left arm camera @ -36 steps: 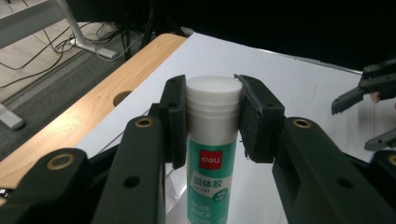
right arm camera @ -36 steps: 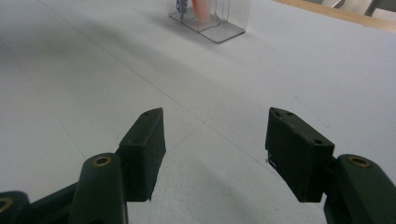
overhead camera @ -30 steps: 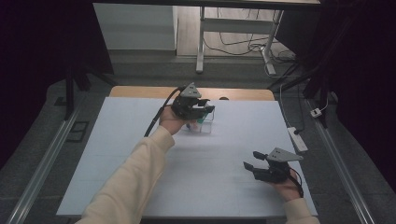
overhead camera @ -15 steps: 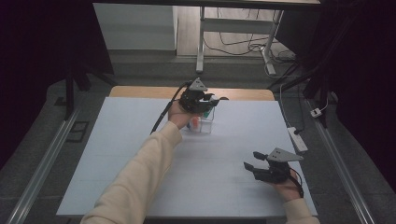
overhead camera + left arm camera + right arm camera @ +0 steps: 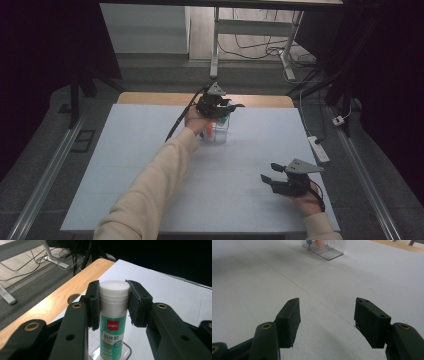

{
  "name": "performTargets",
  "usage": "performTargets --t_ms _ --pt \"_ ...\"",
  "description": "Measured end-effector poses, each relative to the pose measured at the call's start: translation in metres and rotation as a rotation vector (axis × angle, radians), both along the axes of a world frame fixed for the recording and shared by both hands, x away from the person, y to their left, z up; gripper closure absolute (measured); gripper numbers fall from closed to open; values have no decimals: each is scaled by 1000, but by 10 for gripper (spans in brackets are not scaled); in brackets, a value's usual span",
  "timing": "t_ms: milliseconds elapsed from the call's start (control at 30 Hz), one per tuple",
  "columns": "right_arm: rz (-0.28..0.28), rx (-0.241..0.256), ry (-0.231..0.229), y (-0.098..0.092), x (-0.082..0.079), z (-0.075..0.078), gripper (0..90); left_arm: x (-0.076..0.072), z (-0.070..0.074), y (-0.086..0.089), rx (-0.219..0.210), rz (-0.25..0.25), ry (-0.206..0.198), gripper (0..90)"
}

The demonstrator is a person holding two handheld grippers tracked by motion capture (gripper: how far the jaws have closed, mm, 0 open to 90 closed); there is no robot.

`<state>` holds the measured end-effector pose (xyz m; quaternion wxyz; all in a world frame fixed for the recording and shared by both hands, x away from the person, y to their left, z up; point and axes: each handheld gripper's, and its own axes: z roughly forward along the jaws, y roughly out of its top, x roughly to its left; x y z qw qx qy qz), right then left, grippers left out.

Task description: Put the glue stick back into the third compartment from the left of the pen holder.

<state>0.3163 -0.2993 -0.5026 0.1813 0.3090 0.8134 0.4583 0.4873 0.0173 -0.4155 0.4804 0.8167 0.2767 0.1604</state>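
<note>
A white-topped table (image 5: 150,170) is filling the middle of the scene, its bare wooden edge (image 5: 150,98) showing along the far side. A clear plastic organiser (image 5: 219,133) is standing directly on the white surface, toward the far centre, with a glue stick (image 5: 112,322) rising from it.

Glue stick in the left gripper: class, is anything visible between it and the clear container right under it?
Nothing visible. The left gripper clamps the glue stick at its white cap, and the stick's lower end already sits at the clear container below, with no object between them.
</note>
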Motion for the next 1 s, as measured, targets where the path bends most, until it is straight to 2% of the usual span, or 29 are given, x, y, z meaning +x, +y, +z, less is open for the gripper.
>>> performTargets --t_ms 100,200,333,433,567,700,833,1000 --pt "7 1 5 1 0 -1 374 2 -4 1 -8 5 20 612" --pt "9 -9 6 2 0 -2 374 1 -5 4 -16 9 47 510" --pt "12 -5 9 2 0 -2 374 -6 -3 11 -7 -10 47 485" --pt "9 -3 9 2 0 -2 374 -14 -2 22 -59 -24 55 463" --pt "2 10 3 -1 -1 0 374 -24 -1 34 -80 -18 68 443" --pt "-3 13 5 -2 -1 0 375 -37 0 43 -40 -10 64 396" --pt "-4 4 6 -3 0 0 374 -53 -2 51 -42 -22 64 388" --pt "-7 3 6 -4 0 0 374 -70 -7 60 -21 -30 52 388"
